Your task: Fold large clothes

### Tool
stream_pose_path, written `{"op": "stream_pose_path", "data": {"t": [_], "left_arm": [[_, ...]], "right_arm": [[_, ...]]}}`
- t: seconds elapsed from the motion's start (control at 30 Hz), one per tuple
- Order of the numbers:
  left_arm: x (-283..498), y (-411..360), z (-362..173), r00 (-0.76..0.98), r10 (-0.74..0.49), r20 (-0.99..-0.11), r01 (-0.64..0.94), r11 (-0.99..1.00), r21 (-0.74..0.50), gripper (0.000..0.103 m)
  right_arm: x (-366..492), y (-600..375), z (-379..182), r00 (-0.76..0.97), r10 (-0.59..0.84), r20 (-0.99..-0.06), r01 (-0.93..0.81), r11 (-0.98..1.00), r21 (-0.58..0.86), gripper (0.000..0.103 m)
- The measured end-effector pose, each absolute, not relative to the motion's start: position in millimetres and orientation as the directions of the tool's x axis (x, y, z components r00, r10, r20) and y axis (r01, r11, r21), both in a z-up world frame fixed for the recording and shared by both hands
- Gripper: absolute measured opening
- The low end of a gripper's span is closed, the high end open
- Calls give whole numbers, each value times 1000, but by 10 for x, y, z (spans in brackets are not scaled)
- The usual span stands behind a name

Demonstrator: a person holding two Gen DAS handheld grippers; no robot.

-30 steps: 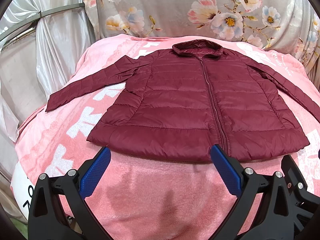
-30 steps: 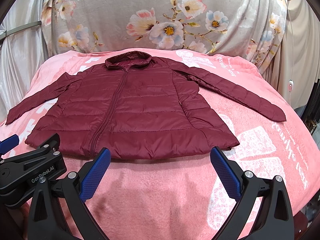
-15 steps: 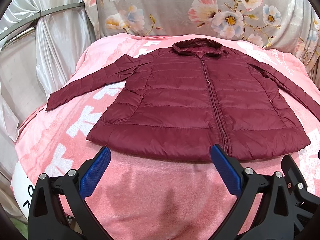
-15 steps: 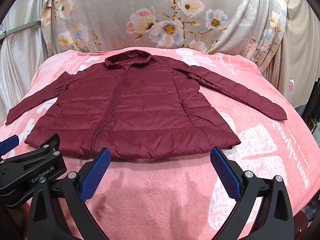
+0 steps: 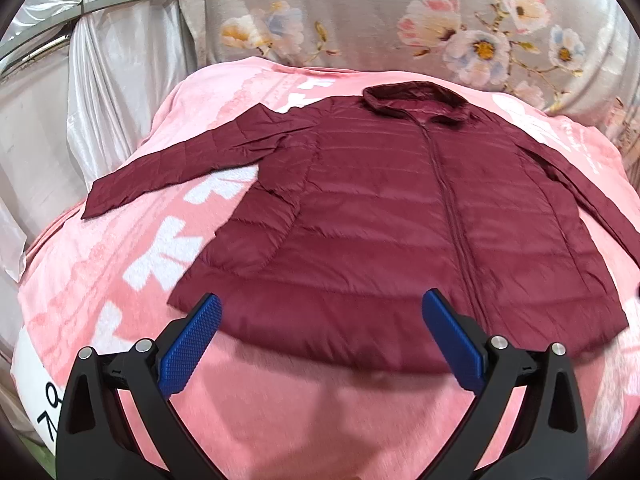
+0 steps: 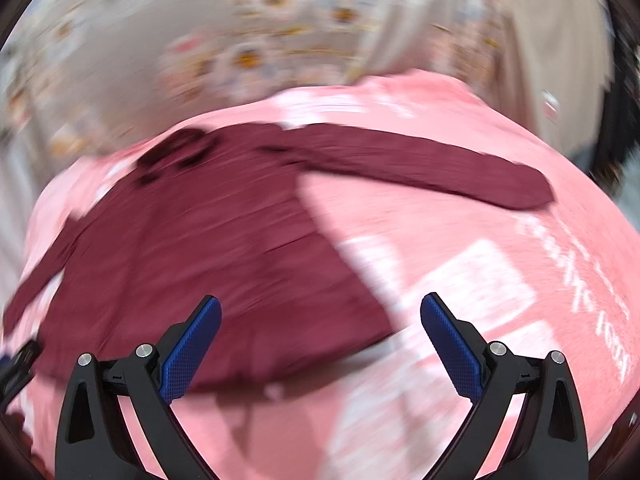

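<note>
Left gripper (image 5: 320,320): matte black forked arms showing, each wearing a blue cross-hatched pad (image 5: 188,344) on its inner face. Two silver round-head screws (image 5: 143,346) sitting on each arm just behind the pad. Right gripper (image 6: 320,322): same build, looking identical, black arms, blue textured pads, silver screws.

A maroon puffer jacket (image 5: 400,216) lies flat, front up and zipped, on a pink blanket (image 5: 280,408) with white lettering. Its collar points to twelve o'clock, and one sleeve (image 5: 180,168) stretches toward nine o'clock. The left gripper (image 5: 320,336) hangs above the hem at six o'clock, blue pads (image 5: 188,344) wide apart, apparently not touching the cloth. A floral drape (image 5: 380,12) hangs behind.
</note>
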State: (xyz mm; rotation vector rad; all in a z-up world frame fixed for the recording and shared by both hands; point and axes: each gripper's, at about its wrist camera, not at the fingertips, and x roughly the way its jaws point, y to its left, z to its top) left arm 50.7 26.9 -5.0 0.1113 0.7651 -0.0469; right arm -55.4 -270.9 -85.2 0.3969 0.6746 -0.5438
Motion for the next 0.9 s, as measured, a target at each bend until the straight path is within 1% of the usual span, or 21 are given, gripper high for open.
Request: {"op": "stream_pose_path", "data": {"t": [0.1, 0.2, 0.3, 0.37, 0.4, 0.43, 0.5, 0.57, 0.6, 0.63, 0.67, 0.7, 0.73, 0.83, 0.9], "left_arm": [[686, 280, -35, 714, -2, -700, 74, 995, 72, 98], [873, 257, -34, 716, 1, -698, 66, 995, 69, 98], [1063, 220, -63, 710, -1, -704, 69, 995, 68, 98], [1188, 197, -97, 703, 7, -711, 64, 995, 73, 98], [1255, 189, -119, 698, 11, -716, 58, 996, 72, 98], [1315, 184, -135, 693, 13, -721, 54, 996, 69, 98], [1407, 187, -167, 687, 22, -727, 41, 997, 69, 98], [1517, 196, -195, 682, 34, -731, 21, 998, 66, 98], [1579, 210, -210, 678, 38, -734, 11, 998, 61, 98], [1626, 219, -221, 676, 41, -736, 5, 998, 60, 98], [1681, 237, -230, 674, 46, -737, -4, 998, 59, 98], [1738, 254, -241, 672, 57, -738, -16, 998, 63, 98], [1772, 277, -244, 672, 66, -737, -24, 997, 67, 98], [1881, 328, -248, 672, 89, -736, -49, 996, 76, 98], [1940, 360, -240, 674, 99, -732, -61, 995, 79, 98]], "right_arm": [[-605, -3331, -915, 592, -406, -696, 702, 684, 199, 98], [-656, -3846, -995, 540, -455, -708, 779, 588, 217, 98], [-682, -4337, -1122, 495, -483, -722, 835, 493, 243, 98], [-666, -4628, -1249, 466, -476, -746, 862, 433, 263, 98], [-676, -4767, -1330, 458, -463, -759, 872, 399, 282, 95], [-683, -4860, -1389, 455, -455, -765, 878, 375, 299, 89], [-707, -5025, -1512, 437, -444, -783, 893, 316, 319, 86], [-703, -5153, -1540, 438, -466, -769, 896, 293, 333, 82], [-688, -5165, -1517, 419, -494, -762, 906, 286, 313, 74], [-645, -5195, -1506, 408, -502, -762, 910, 287, 298, 59], [-596, -5227, -1488, 400, -512, -760, 913, 292, 284, 48], [-542, -5267, -1459, 403, -519, -754, 912, 296, 283, 26], [-500, -5317, -1432, 414, -519, -748, 908, 300, 294, 10], [-292, -5361, -1186, 464, -538, -704, 884, 330, 330, 8], [-19, -5213, -824, 521, -571, -634, 850, 418, 321, 7]]}}
